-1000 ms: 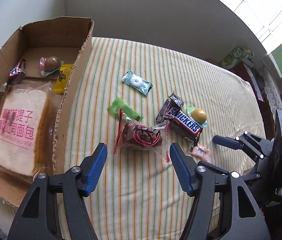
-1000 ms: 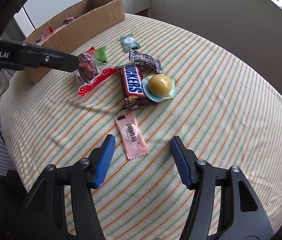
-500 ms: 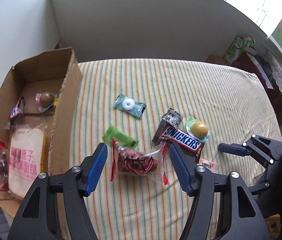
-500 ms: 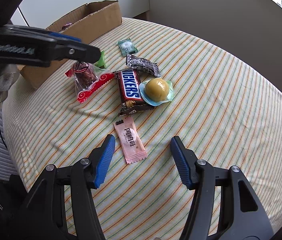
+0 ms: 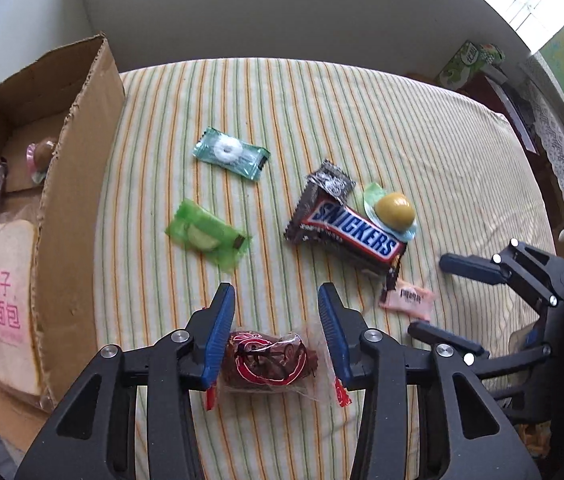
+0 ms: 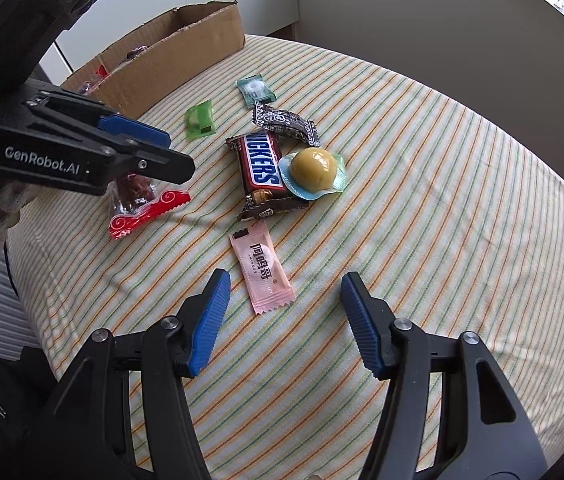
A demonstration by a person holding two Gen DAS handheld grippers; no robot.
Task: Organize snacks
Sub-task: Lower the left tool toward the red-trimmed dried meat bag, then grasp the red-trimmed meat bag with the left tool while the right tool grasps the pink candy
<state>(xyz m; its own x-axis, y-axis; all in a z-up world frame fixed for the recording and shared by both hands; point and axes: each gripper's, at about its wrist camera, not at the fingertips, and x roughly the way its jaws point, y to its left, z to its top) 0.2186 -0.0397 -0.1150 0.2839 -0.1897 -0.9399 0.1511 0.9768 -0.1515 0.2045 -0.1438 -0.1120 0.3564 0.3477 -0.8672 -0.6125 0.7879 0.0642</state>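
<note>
My left gripper (image 5: 275, 312) is closed around a clear red-edged snack packet (image 5: 267, 360), pads against its sides; the packet also shows in the right wrist view (image 6: 137, 200) under the left gripper (image 6: 173, 160). On the striped cloth lie a Snickers bar (image 5: 352, 232), a yellow jelly cup (image 5: 394, 208), a black wrapper (image 5: 332, 182), a green candy (image 5: 205, 236), a mint candy (image 5: 229, 152) and a pink sachet (image 5: 406, 298). My right gripper (image 6: 282, 296) is open, with the pink sachet (image 6: 261, 268) just ahead of it.
An open cardboard box (image 5: 77, 208) stands at the left table edge and holds a bread pack (image 5: 1, 296) and small snacks. It also shows in the right wrist view (image 6: 173, 56). A wall runs behind the table; a green carton (image 5: 470, 60) stands at the far right.
My left gripper has moved forward over the red-edged packet and narrowed around it. The right gripper has barely moved.
</note>
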